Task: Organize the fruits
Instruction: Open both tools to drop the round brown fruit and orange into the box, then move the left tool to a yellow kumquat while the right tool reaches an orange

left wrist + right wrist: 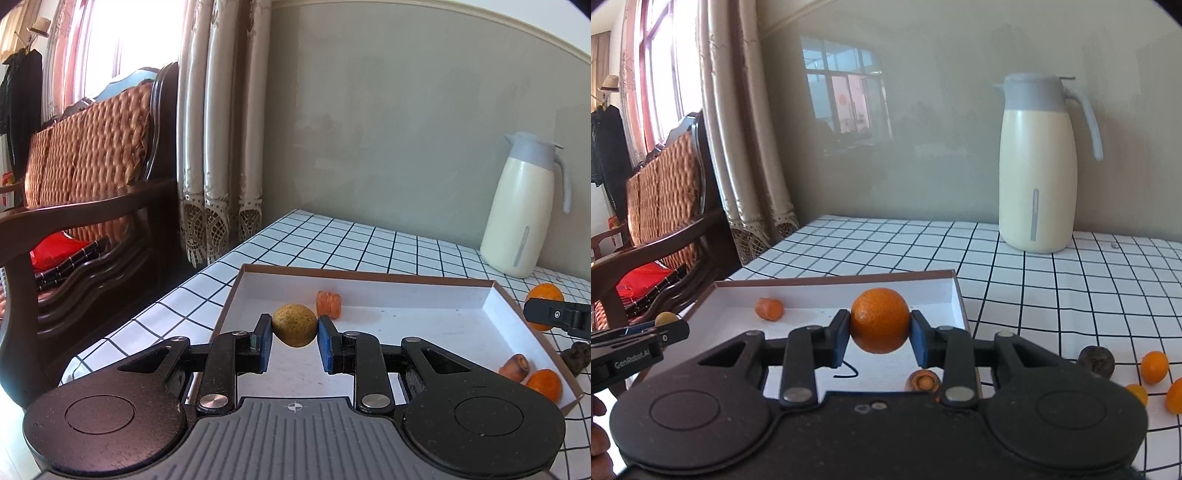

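Grid-patterned white counter (1052, 288); left hand-held gripper (294, 336) pinching yellow-brown round fruit (295, 325), right hand-held gripper (880, 332) pinching round orange (880, 320), both above shallow white cardboard tray (413, 291); lower gently before releasing, or they roll.

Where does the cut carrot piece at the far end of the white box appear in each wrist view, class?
Left wrist view: the carrot piece lies inside the white box, just behind the yellow-green fruit.
Right wrist view: the same piece lies left of the held orange.
Shared landmark: the cream jug.
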The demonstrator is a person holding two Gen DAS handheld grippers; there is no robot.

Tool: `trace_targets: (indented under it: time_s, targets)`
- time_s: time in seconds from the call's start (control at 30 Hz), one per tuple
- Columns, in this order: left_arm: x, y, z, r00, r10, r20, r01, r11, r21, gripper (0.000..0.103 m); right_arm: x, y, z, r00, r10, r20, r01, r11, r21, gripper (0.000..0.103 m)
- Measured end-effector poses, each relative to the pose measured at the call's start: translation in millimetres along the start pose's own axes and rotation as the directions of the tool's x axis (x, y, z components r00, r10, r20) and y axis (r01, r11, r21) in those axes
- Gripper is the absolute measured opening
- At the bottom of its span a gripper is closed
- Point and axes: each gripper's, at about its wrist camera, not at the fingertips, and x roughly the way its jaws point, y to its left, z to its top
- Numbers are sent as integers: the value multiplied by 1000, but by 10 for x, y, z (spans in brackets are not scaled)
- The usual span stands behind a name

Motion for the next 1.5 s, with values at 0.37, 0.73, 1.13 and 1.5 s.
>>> trace_targets:
  time_s: [0.37,0.73,1.13,1.5]
  targets:
    - [-2,-84,113,993,63,96,-67,997,43,103,-206,-63,138,989,-29,143,24,999,36,90]
    - [-265,-11,149,991,76,109,-80,996,36,103,-401,-45,187,989,-18,148,12,999,37,97]
    - [-554,22,132,992,82,98,-86,996,39,103,-631,26,177,991,-15,133,13,1000,16,97]
    - [-1008,-96,138,993,23,117,-29,998,47,103,-1063,-135,70,989,-32,141,25,998,51,97]
